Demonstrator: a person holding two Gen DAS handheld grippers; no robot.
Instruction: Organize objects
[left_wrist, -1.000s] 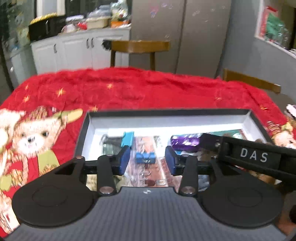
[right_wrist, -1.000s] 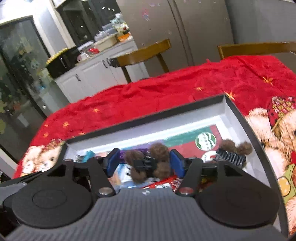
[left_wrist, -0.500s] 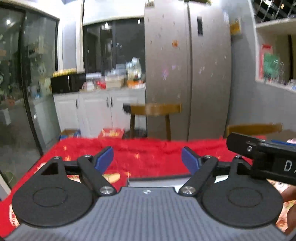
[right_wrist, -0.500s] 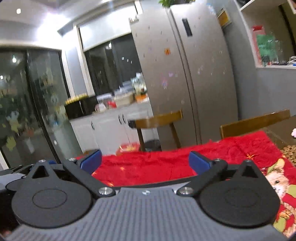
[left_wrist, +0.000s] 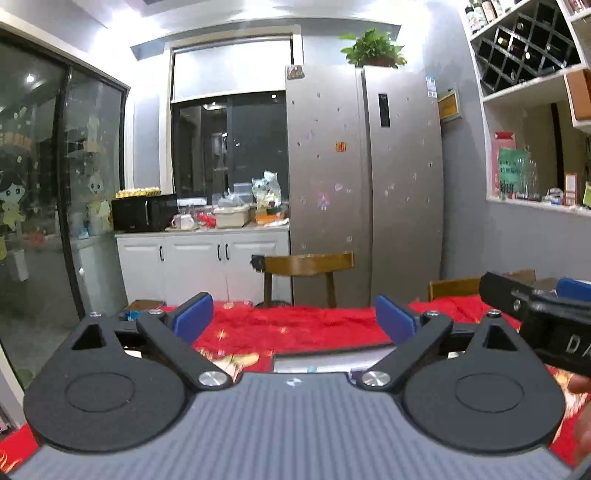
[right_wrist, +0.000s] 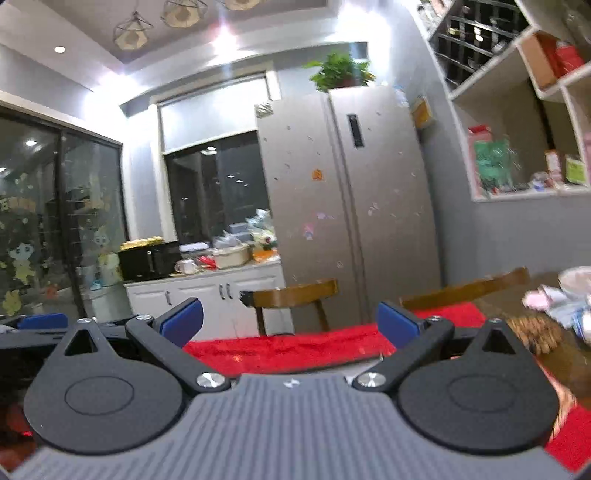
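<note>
Right gripper (right_wrist: 290, 325) fingers spread empty above red tablecloth (right_wrist: 295, 349).

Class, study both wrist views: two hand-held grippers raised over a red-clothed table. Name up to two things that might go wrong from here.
1. The left hand-held gripper and the right hand-held gripper sit close side by side, one showing in the other's view; they might collide.
2. Both stand open and empty, aimed level at the fridge, and only the box rim shows, so lowering again would likely start half blind.
</note>
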